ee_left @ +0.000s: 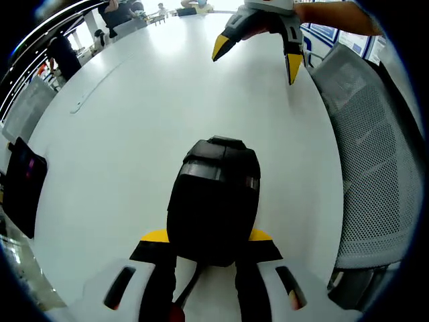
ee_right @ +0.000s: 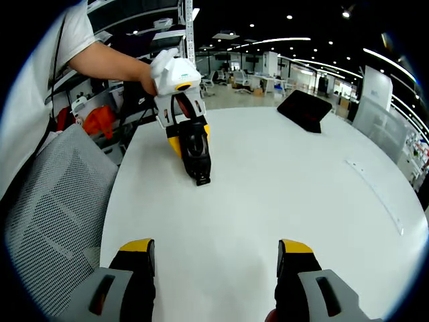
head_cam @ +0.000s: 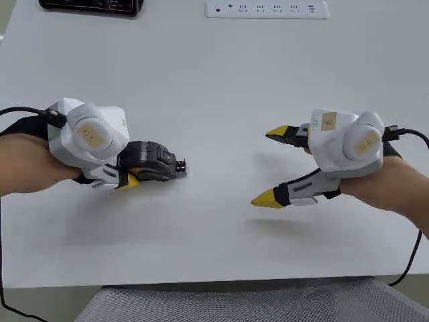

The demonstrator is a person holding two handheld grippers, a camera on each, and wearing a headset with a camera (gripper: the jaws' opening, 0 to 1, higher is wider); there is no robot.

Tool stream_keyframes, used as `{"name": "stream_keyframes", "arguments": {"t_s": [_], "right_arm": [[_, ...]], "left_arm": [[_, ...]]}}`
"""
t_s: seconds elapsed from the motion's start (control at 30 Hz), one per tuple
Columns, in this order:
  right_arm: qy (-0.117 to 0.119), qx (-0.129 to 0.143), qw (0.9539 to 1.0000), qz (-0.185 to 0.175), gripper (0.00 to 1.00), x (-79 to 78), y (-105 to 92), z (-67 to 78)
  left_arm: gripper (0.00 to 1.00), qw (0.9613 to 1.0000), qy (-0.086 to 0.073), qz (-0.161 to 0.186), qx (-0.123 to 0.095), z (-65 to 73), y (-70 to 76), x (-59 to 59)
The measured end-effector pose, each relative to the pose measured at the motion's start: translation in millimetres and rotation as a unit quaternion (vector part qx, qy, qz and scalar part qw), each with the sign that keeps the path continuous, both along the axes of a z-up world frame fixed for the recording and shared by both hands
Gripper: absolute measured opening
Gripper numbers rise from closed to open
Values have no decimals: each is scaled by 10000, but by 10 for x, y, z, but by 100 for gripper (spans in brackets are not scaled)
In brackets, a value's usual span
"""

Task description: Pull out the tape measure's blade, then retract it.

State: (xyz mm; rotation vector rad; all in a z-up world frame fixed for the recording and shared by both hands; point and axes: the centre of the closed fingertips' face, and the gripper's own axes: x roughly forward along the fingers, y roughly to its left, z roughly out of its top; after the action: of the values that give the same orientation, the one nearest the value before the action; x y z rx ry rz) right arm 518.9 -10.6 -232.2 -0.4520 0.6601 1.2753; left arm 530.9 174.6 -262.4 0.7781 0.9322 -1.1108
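A black tape measure (head_cam: 153, 161) rests on the white table at the left, its blade not drawn out. My left gripper (head_cam: 127, 176) is shut on the tape measure (ee_left: 214, 201), yellow tips at both of its sides. My right gripper (head_cam: 273, 166) stands open at the right, yellow-tipped jaws wide apart with nothing between them, pointing toward the tape measure (ee_right: 196, 151) across a stretch of bare table. The right gripper (ee_left: 258, 50) appears far off in the left gripper view, and the left gripper (ee_right: 181, 131) shows in the right gripper view.
A white power strip (head_cam: 268, 9) lies at the table's far edge, a black device (head_cam: 90, 5) at the far left. A grey mesh chair (head_cam: 234, 302) sits just below the near table edge. Cables trail from both grippers.
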Motion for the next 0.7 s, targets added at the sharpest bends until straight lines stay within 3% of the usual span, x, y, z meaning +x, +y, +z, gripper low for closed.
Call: {"name": "stream_keyframes", "arguments": {"t_s": [0.7], "right_arm": [[240, 427, 9987, 145, 55, 145, 423, -112]], "left_arm": [[29, 10000, 39, 7, 19, -2, 7, -6]]}}
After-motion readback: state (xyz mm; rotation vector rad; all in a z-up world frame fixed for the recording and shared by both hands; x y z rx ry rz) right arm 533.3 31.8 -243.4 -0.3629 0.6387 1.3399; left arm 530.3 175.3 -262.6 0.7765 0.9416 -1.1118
